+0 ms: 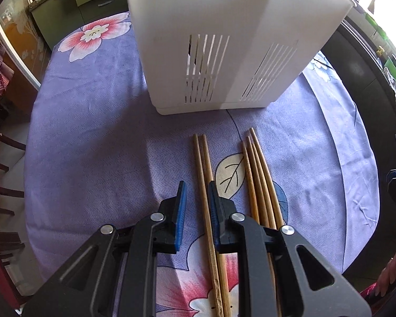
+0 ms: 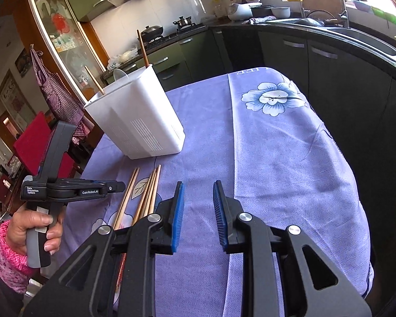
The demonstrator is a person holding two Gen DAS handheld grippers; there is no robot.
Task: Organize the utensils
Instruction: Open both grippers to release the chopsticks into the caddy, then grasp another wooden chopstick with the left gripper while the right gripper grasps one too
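Note:
A white slotted utensil holder (image 1: pixel 224 39) stands on the purple flowered tablecloth (image 1: pixel 92 137); in the right wrist view the holder (image 2: pixel 137 121) has two chopsticks (image 2: pixel 143 49) and a white spoon standing in it. A pair of wooden chopsticks (image 1: pixel 204 174) lies between the jaws of my left gripper (image 1: pixel 197 198), which is open just above them. Three more chopsticks (image 1: pixel 258 174) lie to its right. My right gripper (image 2: pixel 198 200) is open and empty over the cloth, right of the chopsticks (image 2: pixel 145 195).
Dark kitchen cabinets (image 2: pixel 316 60) and a sink counter run along the right and far side. A red chair (image 2: pixel 31 142) stands at the left. The table edge drops off at the right (image 2: pixel 356 185).

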